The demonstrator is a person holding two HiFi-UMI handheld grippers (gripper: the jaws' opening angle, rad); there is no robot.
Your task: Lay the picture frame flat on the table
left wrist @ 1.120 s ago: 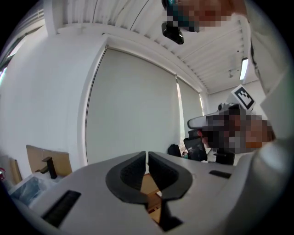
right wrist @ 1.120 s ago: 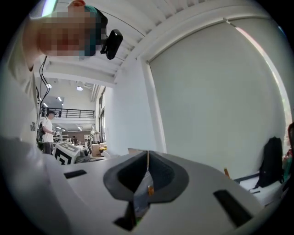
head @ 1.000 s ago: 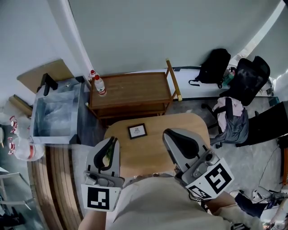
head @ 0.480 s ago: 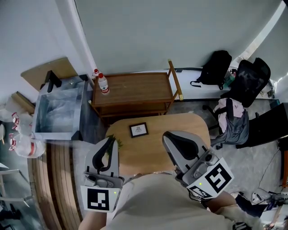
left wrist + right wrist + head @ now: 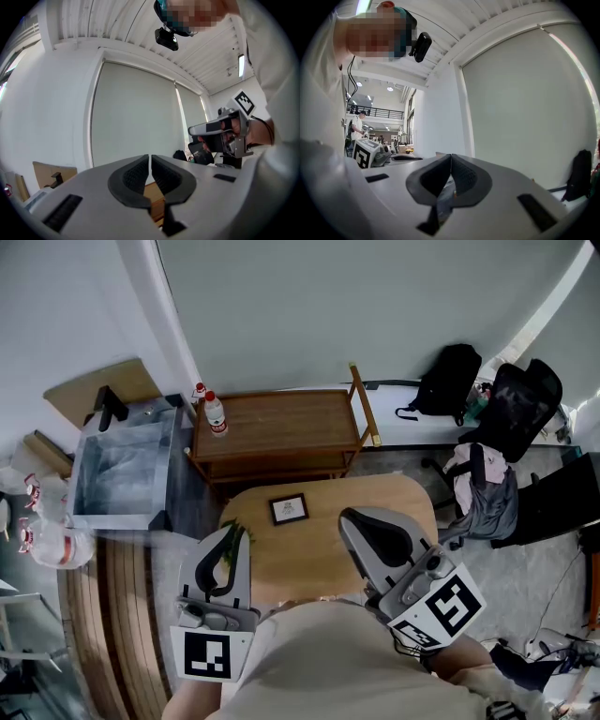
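A small dark picture frame with a white print sits at the far side of the round wooden table in the head view; I cannot tell whether it stands or lies flat. My left gripper hovers over the table's near left edge, shut and holding nothing. My right gripper hangs over the table's near right part, also shut and holding nothing. Both gripper views point up at the wall and ceiling: the left gripper and right gripper show their tips meeting. The frame is well ahead of both grippers.
A brown wooden bench with a red-capped bottle stands beyond the table. A clear tank is at the left. A black chair with a grey bag and a black backpack are at the right.
The view has shifted slightly. Both grippers stay shut in about the same places near the table's near edge.
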